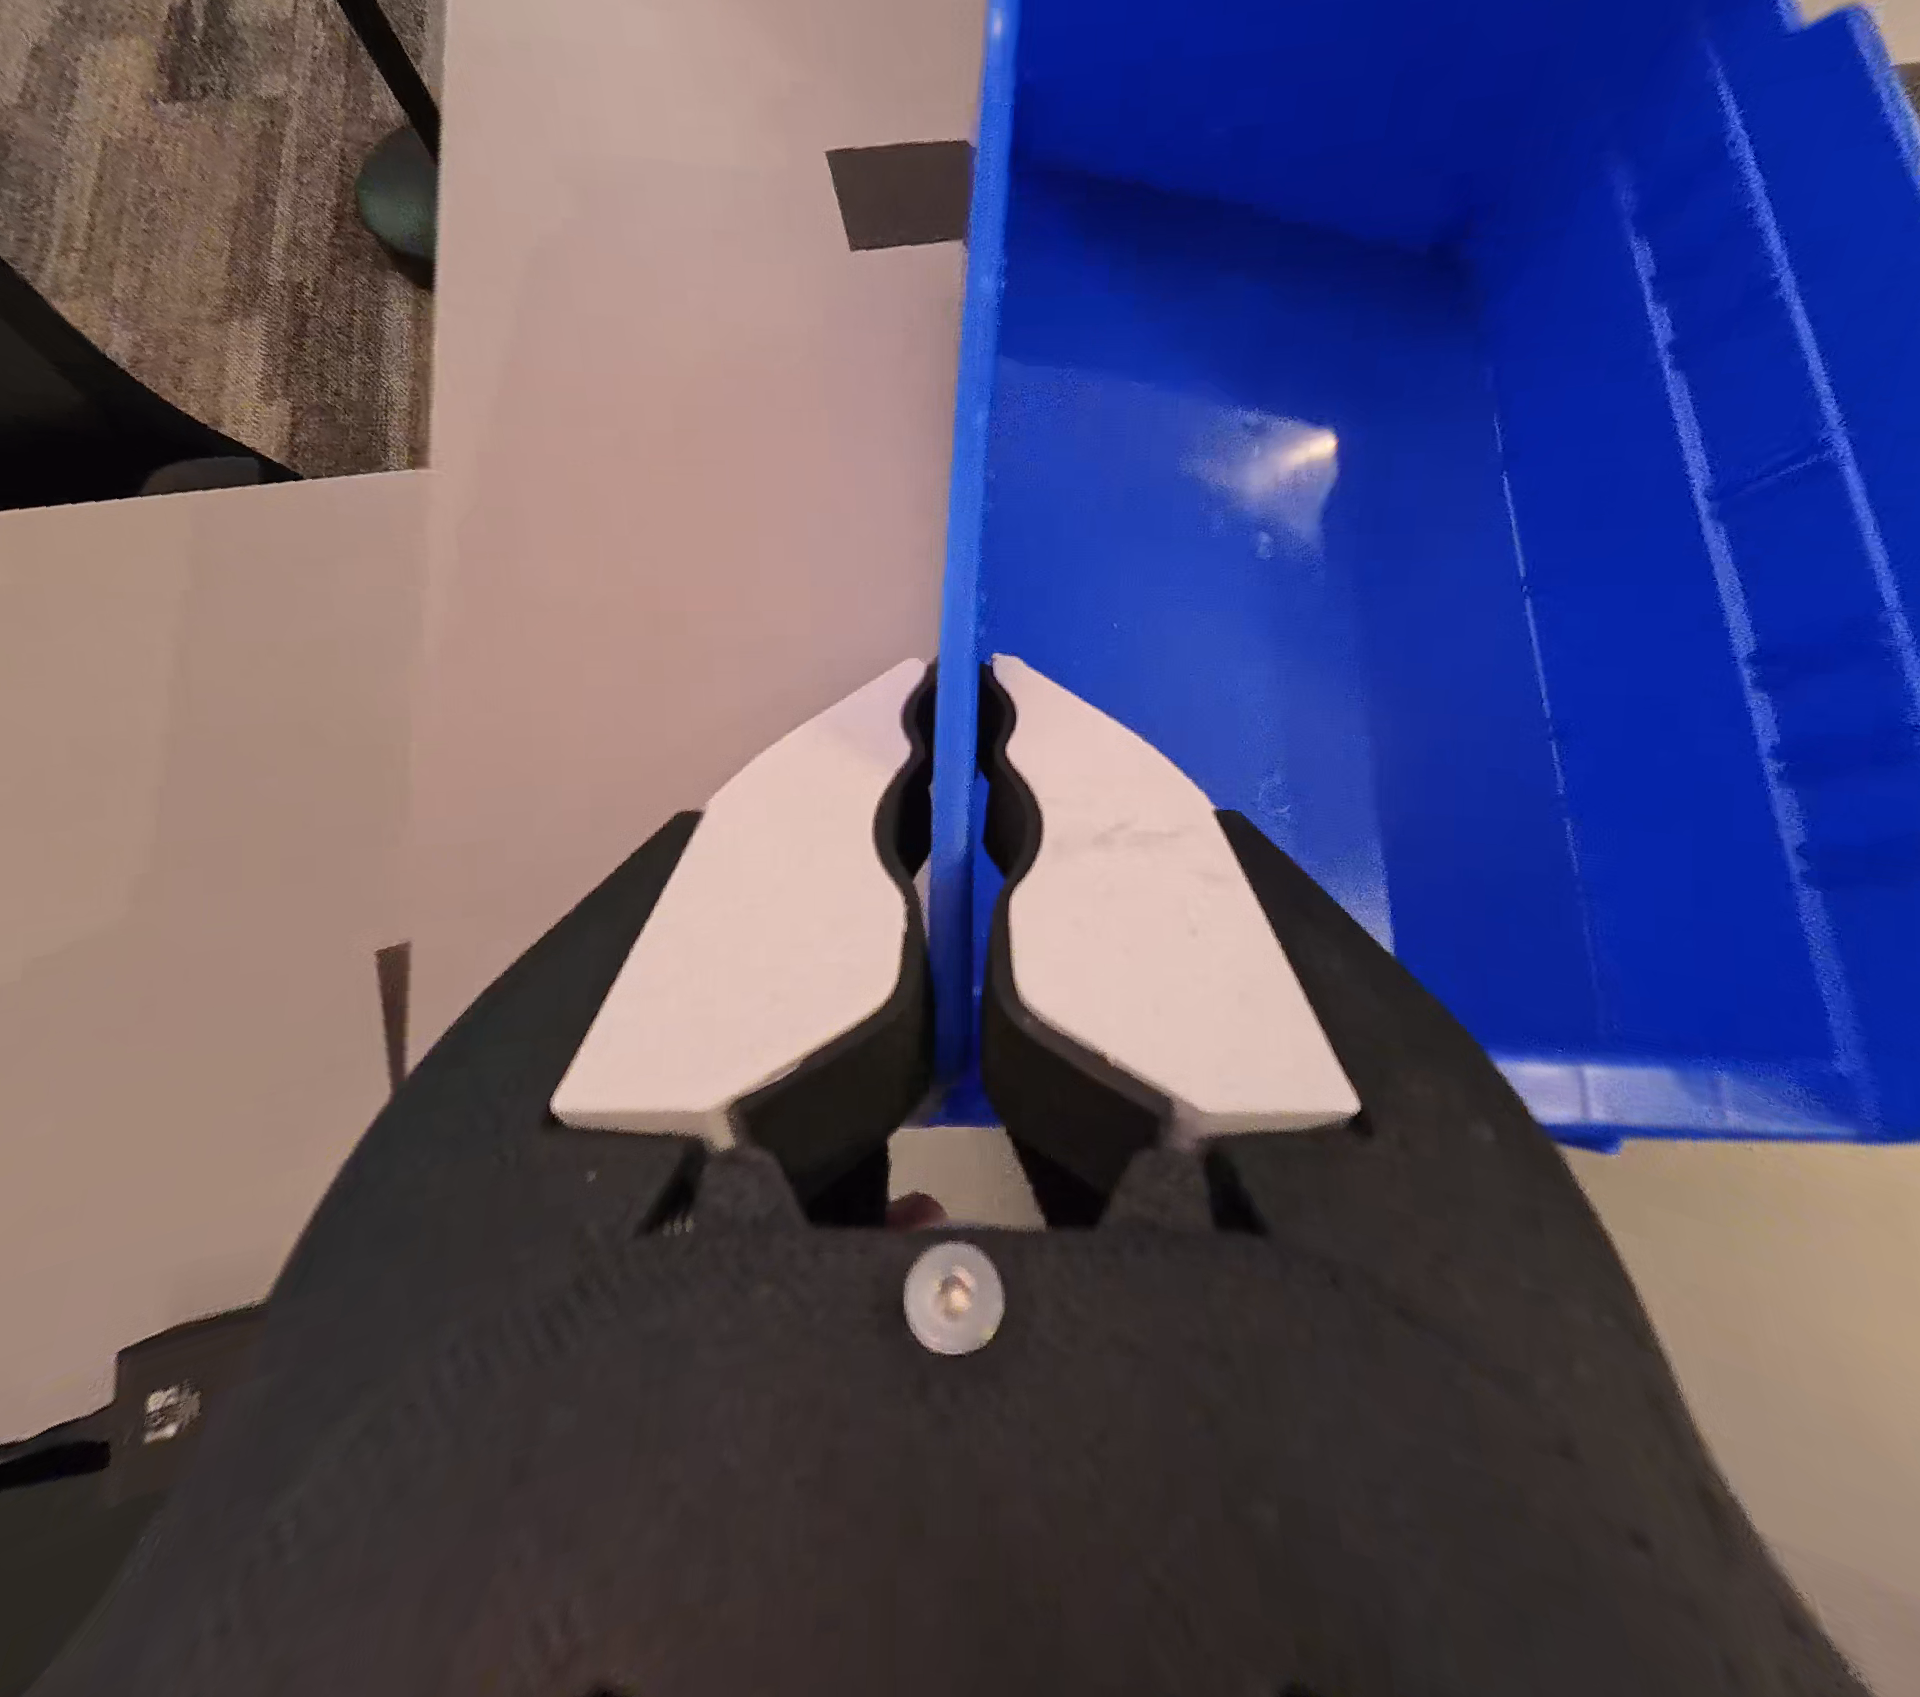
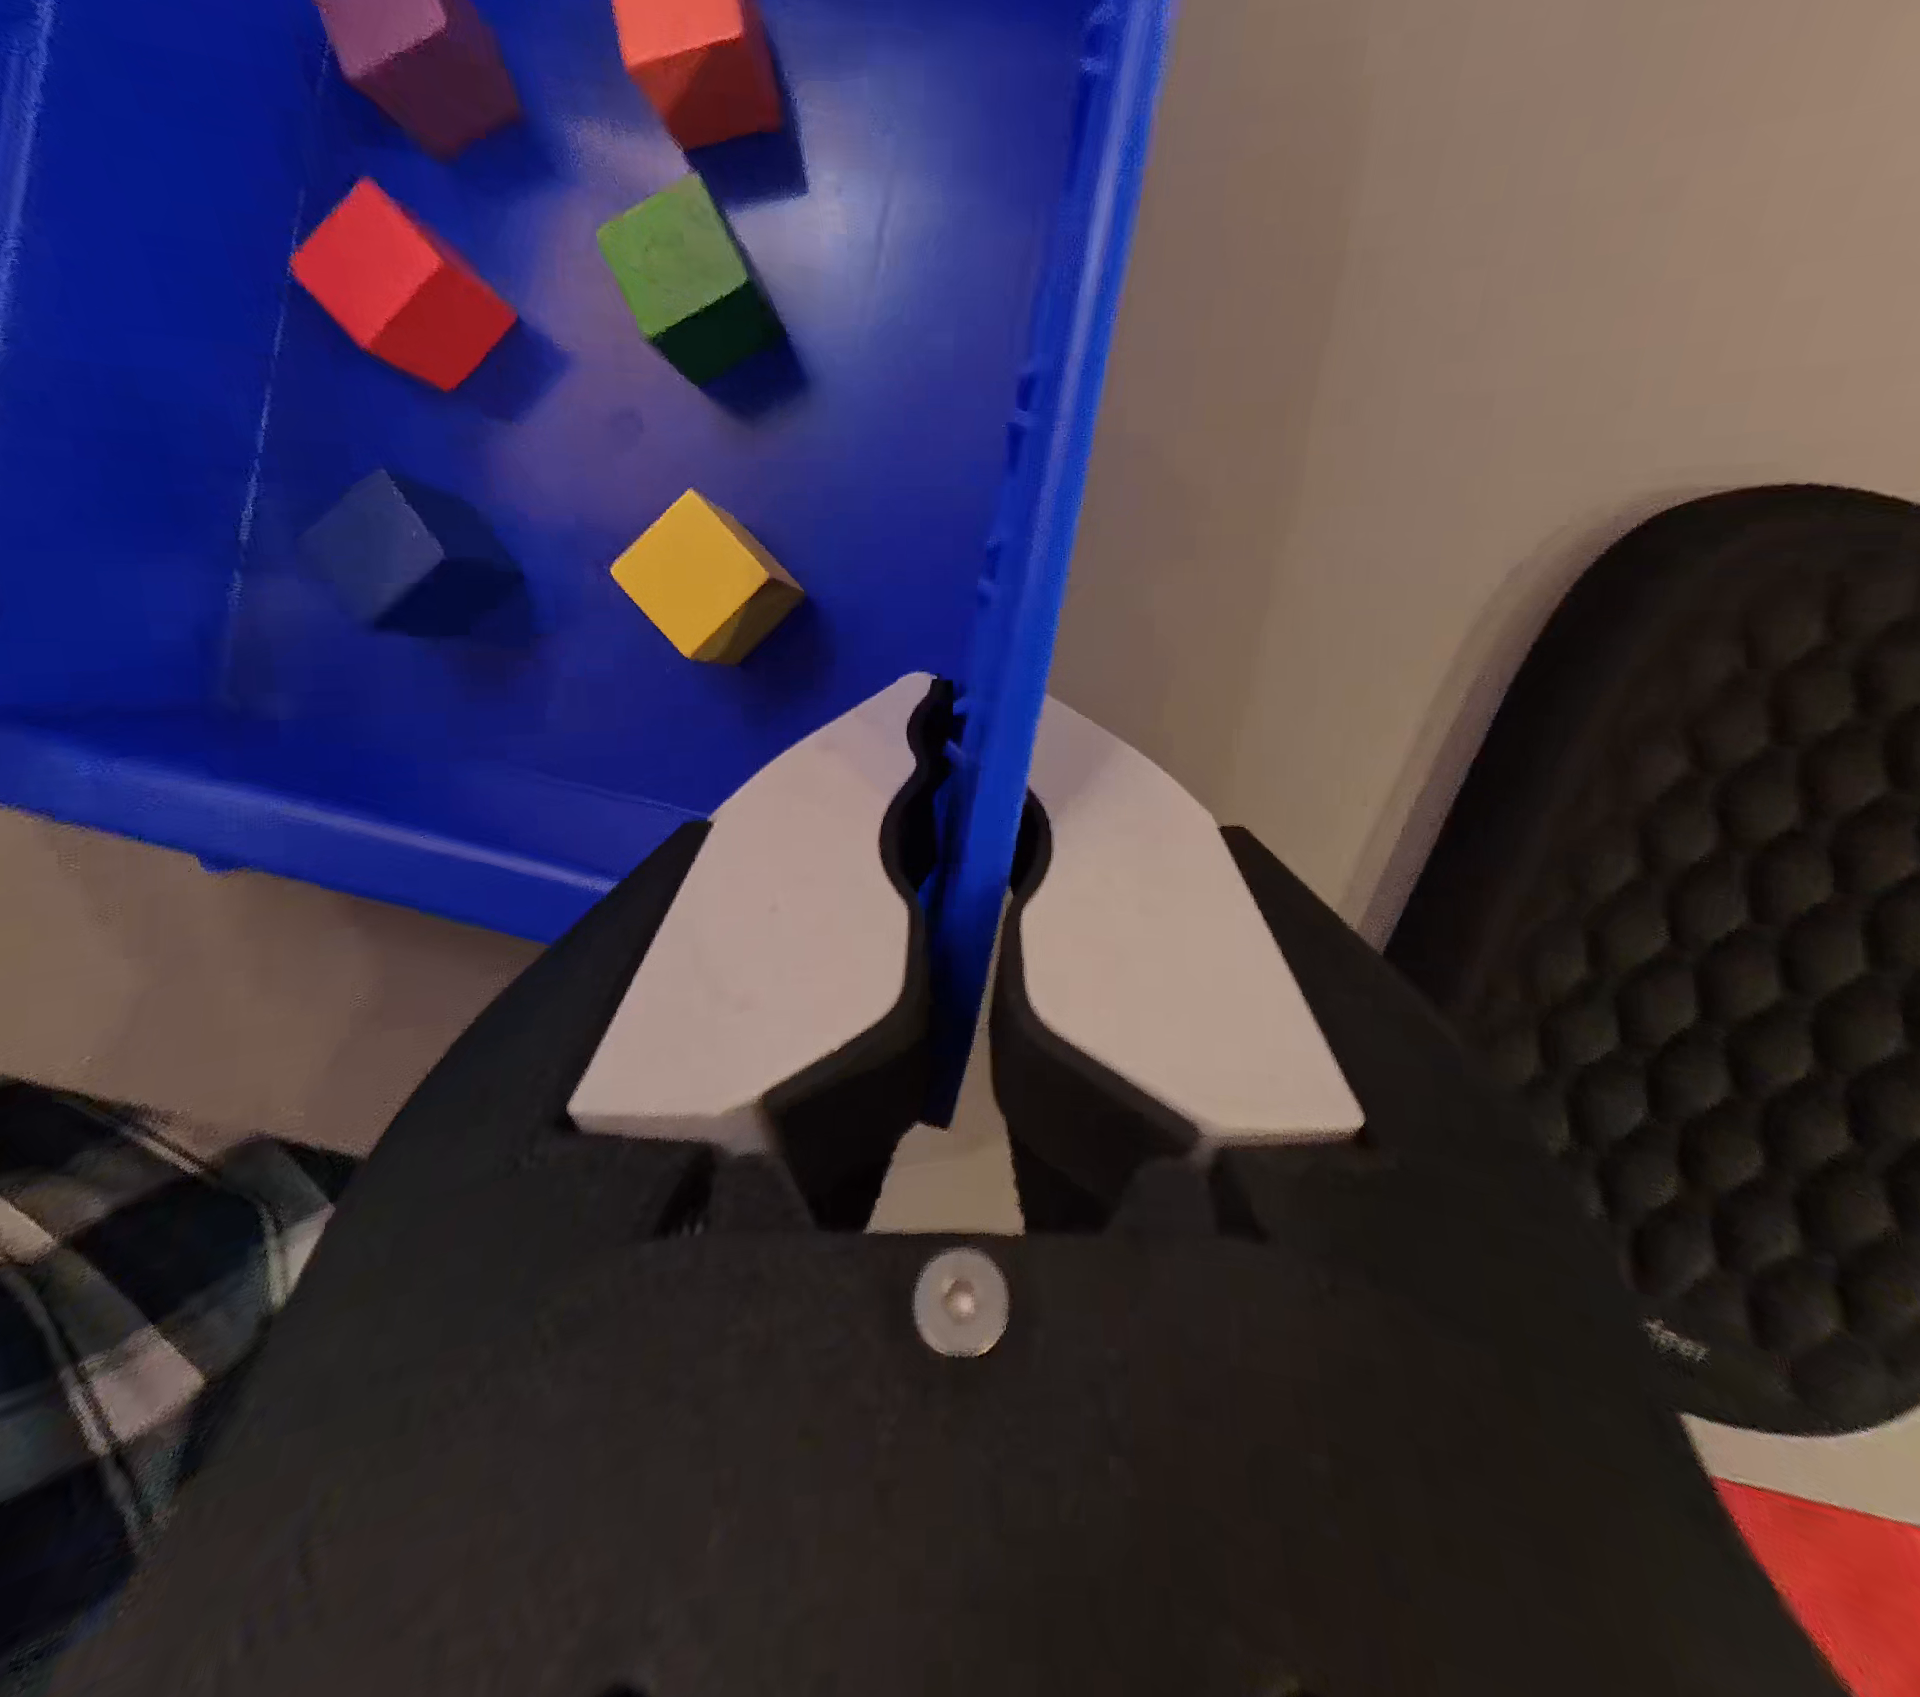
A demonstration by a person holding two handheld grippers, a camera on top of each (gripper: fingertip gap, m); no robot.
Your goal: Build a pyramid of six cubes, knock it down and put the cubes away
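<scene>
Your left gripper point(image 1: 958, 681) is clenched on the left side wall of the blue bin point(image 1: 1299, 608), both pads pressed flat on the thin plastic edge. Your right gripper point(image 2: 977, 702) is clamped on the bin's point(image 2: 883, 89) right side wall the same way; the far pad is partly hidden behind the wall. The bin is glossy blue plastic with ribbed walls. The floor stretch seen from the left side shows only a glare spot; all six cubes show in the right view. They sit apart on the bin floor in two loose columns, none touching. Left column: purple cube point(image 2: 410, 32) at 11 o'clock, red cube point(image 2: 400, 281) at 10 o'clock, dark blue cube point(image 2: 405, 551) at 9 o'clock and hard to pick out against the floor. Right column: orange cube point(image 2: 686, 21) at 12 o'clock, green cube point(image 2: 686, 276) just below it, yellow cube point(image 2: 704, 575) nearest your right fingertips, at roughly 11 o'clock from them. The cubes are matte, solid-coloured, sharp-edged, each turned a little differently. The bin is over a pale table point(image 1: 675, 400); whether it rests on it I cannot tell. A dark tape patch point(image 1: 899, 198) is at 10 o'clock by the bin's left wall. A black dimpled pad point(image 2: 1714, 972) lies at 3 o'clock in the right view.
</scene>
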